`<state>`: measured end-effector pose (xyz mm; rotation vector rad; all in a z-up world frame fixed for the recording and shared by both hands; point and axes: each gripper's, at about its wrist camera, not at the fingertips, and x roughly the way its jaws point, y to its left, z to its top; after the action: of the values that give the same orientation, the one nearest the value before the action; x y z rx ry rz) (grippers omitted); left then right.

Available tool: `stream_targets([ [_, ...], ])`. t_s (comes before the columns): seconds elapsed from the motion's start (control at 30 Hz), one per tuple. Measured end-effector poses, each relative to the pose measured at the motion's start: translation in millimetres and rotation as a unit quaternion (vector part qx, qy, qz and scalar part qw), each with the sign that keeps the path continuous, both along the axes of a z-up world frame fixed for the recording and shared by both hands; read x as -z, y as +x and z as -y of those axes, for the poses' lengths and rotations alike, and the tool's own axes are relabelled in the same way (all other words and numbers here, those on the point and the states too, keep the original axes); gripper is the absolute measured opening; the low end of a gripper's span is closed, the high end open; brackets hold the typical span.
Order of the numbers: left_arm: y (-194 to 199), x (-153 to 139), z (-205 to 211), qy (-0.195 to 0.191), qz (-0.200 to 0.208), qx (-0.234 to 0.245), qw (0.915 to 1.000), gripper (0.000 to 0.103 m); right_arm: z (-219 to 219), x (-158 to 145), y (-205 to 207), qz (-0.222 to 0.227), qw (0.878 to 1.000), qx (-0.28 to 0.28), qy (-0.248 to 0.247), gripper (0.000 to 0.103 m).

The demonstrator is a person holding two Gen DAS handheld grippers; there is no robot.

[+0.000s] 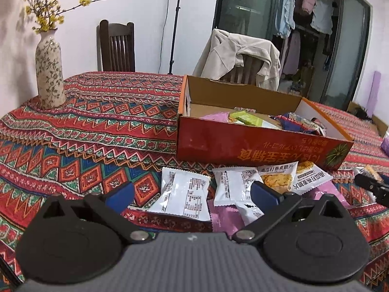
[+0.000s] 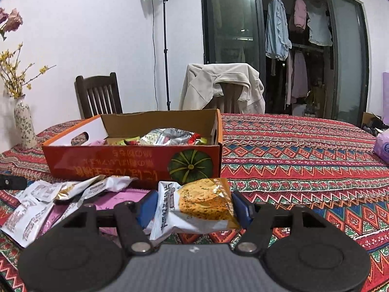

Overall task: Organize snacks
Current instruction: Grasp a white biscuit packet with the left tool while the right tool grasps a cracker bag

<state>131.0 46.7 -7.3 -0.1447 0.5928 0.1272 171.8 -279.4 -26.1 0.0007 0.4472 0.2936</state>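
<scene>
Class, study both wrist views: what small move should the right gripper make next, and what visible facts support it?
Probably lift the crisp packet held between the right gripper fingers and carry it forward over the open orange box. The box already holds snacks, while other packets lie on the tablecloth in front of it.

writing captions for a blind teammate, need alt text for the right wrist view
The right gripper holds a white and orange snack packet between its blue fingers, just short of an open orange cardboard box of snacks on a patterned tablecloth. More packets lie loose at left.
</scene>
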Motion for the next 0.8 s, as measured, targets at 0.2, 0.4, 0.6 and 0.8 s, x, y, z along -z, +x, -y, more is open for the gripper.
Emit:
stream_targets([
  [0.2,17,6,3,0.016,-0.031,-0.022,0.9991,0.103,3,-1,-1,0.005,1.0,0.002,0.006,0.065],
  [0.4,28,14,-9,0.042,-0.062,-0.065,0.995,0.103,4,-1,-2,0.006,1.0,0.001,0.007,0.065],
  [0.6,37,18,-4,0.067,-0.076,-0.038,0.9942,0.103,3,-1,-2,0.005,1.0,0.002,0.006,0.065],
  [0.8,47,26,-4,0.065,-0.086,-0.032,0.9937,0.088,3,-1,-1,0.005,1.0,0.004,0.006,0.065],
])
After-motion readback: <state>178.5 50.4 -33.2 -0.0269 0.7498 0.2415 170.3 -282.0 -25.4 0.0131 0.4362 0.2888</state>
